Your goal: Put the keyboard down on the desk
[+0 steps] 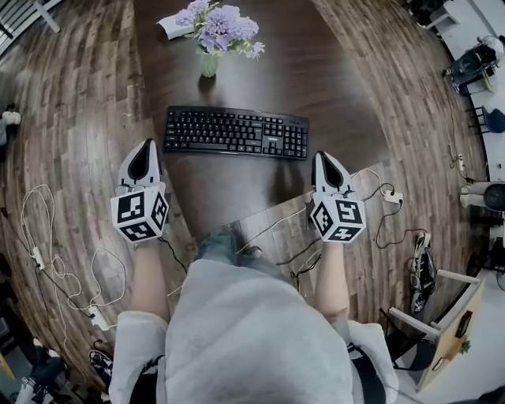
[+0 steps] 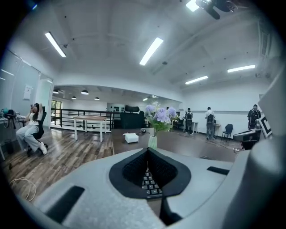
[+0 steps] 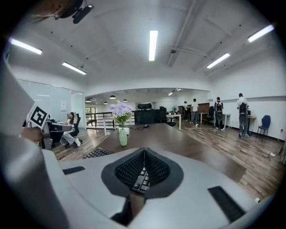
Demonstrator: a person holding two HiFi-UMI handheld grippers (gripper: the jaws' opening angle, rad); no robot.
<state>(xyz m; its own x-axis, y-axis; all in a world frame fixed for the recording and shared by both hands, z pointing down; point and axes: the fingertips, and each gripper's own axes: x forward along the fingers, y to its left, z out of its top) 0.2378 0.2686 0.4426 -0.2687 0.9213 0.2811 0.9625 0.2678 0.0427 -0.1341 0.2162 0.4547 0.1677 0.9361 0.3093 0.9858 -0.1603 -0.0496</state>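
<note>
Black and flat, the keyboard (image 1: 237,132) lies keys up on the dark wooden tabletop (image 1: 331,87), its long side running across my view, near the front edge. I hold nothing. My left hand-held gripper (image 1: 147,145) is closed, its two jaws meeting at the tips with nothing between them. It sits off the keyboard's left end, short of it and not touching. My right hand-held gripper (image 1: 323,155) is likewise closed and empty, just short of the keyboard's right end and apart from it. In the left gripper view, a few keys show only through the gap below the joined tips. The right gripper view shows the same, with a further stretch of keys visible to the left of the jaws. Beyond the keyboard, toward the middle of the tabletop, a pale green vase (image 1: 208,63) of purple flowers (image 1: 221,24) stands upright, clear of the keyboard. A white box (image 1: 173,28) lies just beside the vase on its far left. Cables (image 1: 47,260) trail over the wooden floor (image 1: 71,118) on both sides of me.
</note>
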